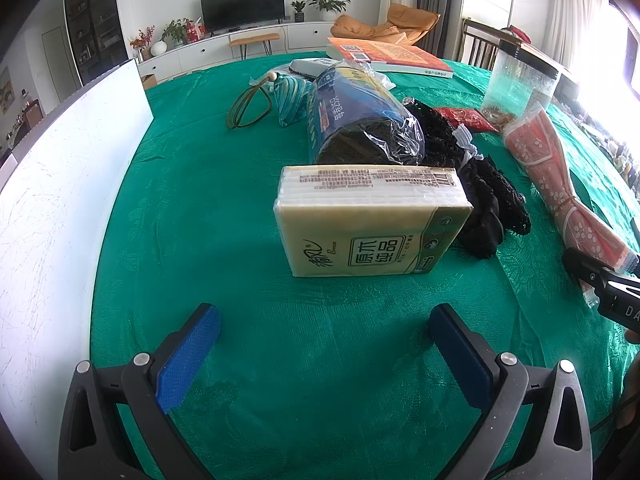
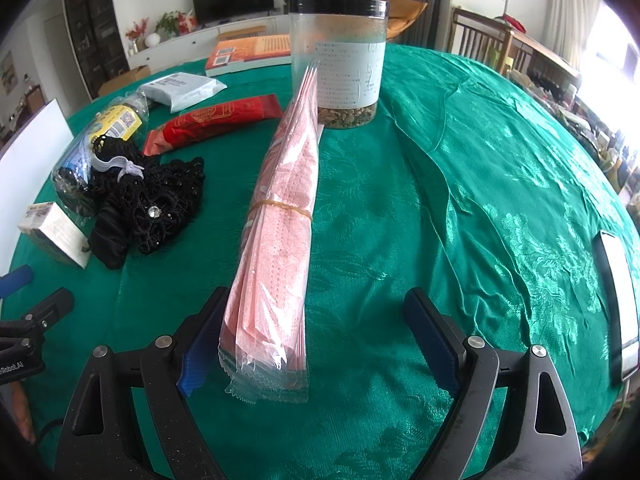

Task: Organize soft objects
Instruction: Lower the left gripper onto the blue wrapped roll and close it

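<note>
Both grippers spread wide over the green tablecloth, soft goods scattered ahead.

Left gripper gaping, nothing between the blue pads, pointed at the tissue pack printed with "原木纯品", just ahead and untouched. Right gripper gaping too, straddling the near end of the pink mask bundle, rubber-banded in clear wrap, lying against the left pad. Up ahead, clear jar with black lid, dried bits filling only the bottom, white label too small to read. Off to the left: black lace garment, red sachet, blue plastic bag holding something dark, orange book at the back.
</note>
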`<state>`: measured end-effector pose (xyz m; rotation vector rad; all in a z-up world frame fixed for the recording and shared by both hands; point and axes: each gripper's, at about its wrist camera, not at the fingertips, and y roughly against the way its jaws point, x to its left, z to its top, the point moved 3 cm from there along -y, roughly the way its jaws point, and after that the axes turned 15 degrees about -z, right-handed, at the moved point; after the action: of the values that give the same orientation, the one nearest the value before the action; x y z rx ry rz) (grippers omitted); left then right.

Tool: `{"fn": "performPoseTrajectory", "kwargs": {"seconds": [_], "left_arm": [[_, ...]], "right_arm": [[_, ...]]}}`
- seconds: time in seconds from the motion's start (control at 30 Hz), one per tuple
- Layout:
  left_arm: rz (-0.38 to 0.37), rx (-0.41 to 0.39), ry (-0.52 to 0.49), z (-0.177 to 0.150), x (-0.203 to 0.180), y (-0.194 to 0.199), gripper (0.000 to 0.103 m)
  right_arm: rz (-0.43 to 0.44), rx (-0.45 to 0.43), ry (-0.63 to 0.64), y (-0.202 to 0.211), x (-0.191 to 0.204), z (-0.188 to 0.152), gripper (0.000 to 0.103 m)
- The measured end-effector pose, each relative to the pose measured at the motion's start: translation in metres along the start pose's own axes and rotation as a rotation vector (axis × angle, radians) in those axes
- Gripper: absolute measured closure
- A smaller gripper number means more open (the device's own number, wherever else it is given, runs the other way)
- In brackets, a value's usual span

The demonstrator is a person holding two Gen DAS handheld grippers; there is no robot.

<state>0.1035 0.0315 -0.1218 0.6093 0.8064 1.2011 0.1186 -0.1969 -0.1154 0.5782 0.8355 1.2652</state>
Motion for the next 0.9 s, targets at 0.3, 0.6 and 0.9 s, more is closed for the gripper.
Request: {"fn": "performPoseTrajectory", "kwargs": {"seconds": [0.3, 0.6, 0.9], "left_arm": [[0.0, 0.0, 0.0, -0.0002, -0.0002, 0.0, 0.0], [0.001, -0.001, 0.001, -0.0002, -0.0002, 0.0, 0.0], [0.002, 0.02, -0.006, -0.0029, 0.0, 0.0047, 0.0]], "right_arm": [[0.0, 0.0, -0.001, 0.0, 0.0, -0.0002, 0.015], [0.0, 0.0, -0.001, -0.0001, 0.0, -0.0002, 0.015], [-0.001, -0.001, -0.001, -0.0001, -0.0001, -0.0006, 0.015]]}}
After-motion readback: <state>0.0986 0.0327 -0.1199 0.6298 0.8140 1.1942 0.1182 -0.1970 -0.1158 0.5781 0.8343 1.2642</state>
